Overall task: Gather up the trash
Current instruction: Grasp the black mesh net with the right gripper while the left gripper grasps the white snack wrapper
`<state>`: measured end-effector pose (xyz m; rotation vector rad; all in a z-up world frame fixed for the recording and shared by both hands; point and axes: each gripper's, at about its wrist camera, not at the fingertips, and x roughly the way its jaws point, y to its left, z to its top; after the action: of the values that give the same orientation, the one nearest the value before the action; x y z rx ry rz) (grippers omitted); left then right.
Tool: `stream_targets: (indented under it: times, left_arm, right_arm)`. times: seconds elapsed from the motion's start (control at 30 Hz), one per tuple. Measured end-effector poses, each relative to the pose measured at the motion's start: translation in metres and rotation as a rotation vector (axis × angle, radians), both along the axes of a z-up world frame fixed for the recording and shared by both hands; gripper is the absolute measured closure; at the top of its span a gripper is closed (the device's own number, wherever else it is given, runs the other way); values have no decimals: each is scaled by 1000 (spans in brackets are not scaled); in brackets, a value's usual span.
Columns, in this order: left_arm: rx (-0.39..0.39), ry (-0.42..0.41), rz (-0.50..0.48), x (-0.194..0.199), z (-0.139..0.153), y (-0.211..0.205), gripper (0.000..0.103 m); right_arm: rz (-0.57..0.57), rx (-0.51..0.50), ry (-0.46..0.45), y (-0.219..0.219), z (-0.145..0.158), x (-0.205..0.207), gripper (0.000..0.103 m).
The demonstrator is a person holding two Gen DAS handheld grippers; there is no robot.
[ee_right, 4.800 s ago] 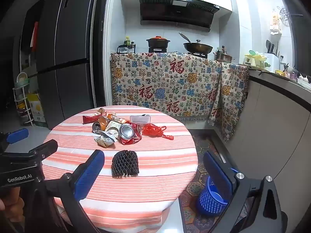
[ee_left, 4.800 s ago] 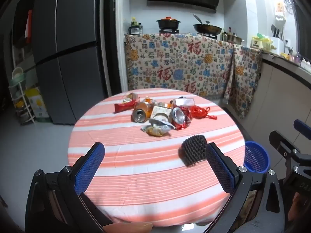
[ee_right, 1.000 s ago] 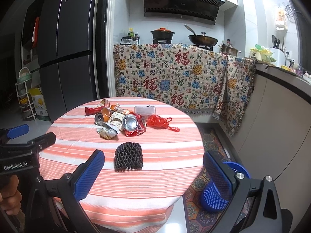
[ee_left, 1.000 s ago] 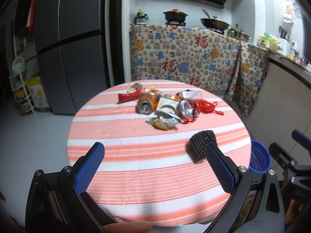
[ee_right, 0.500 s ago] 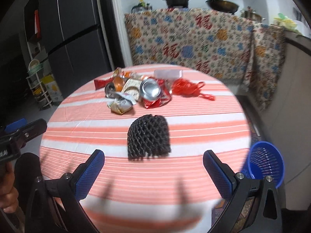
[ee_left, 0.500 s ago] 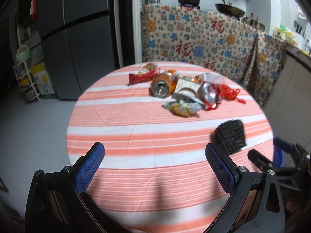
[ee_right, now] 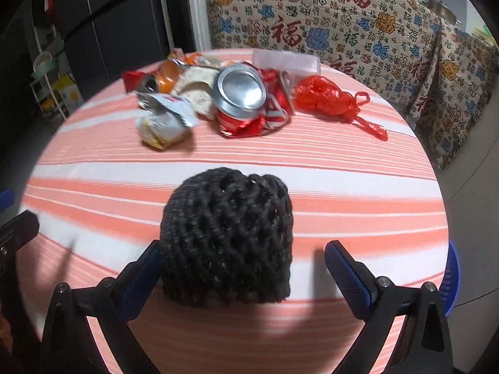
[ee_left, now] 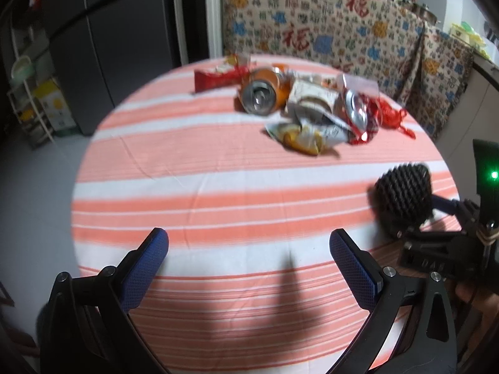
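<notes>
A black foam fruit net [ee_right: 227,237] lies on the striped round table [ee_right: 343,187], between the open fingers of my right gripper [ee_right: 243,271], nearer the left finger. In the left wrist view the same net [ee_left: 402,196] sits at the table's right, with the right gripper [ee_left: 436,218] at it. My left gripper [ee_left: 249,261] hangs open over bare cloth, holding nothing. Farther back lies a trash pile: a crushed red can [ee_right: 243,96], an orange can [ee_left: 262,90], a red plastic bag [ee_right: 324,93], a crumpled snack wrapper [ee_right: 165,121], a red wrapper [ee_left: 215,78].
A blue basket [ee_right: 452,280] stands on the floor beside the table's right edge. Behind the table hangs a patterned cloth [ee_right: 343,15] over a counter. A dark fridge [ee_left: 109,46] and a small rack [ee_left: 28,93] stand at the left.
Both grippers have moved forward and down toward the table. The right gripper has closed in on the black net, which now lies between its open fingers.
</notes>
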<state>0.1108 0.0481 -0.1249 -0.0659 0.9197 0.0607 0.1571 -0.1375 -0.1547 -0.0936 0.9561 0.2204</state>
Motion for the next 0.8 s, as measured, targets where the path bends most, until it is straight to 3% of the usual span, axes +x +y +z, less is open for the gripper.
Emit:
stream_targets:
  times: [0.2,0.37,0.47,0.63,0.8]
  left_arm:
    - [3,55,-27,16,-16,-7,0]
    - [-56,90,-114,44,-24,-14,0]
    - [-67,71,-196,69,-24,-22,0]
    - [55,11,-334,110,-24,-45,0]
    - [126,-26,-410,140,-25,-59,0]
  right_arm:
    - [-32,-18,-1,-16,-5,15,2]
    - [-13,-13,-12,-21,-7,34,0]
    - [-11,-9,-22,-23,-8,44,0]
    - [-11,-8,-27,-22,-8,46,0]
    - [-11,-8,-27,-22,-7,45,0]
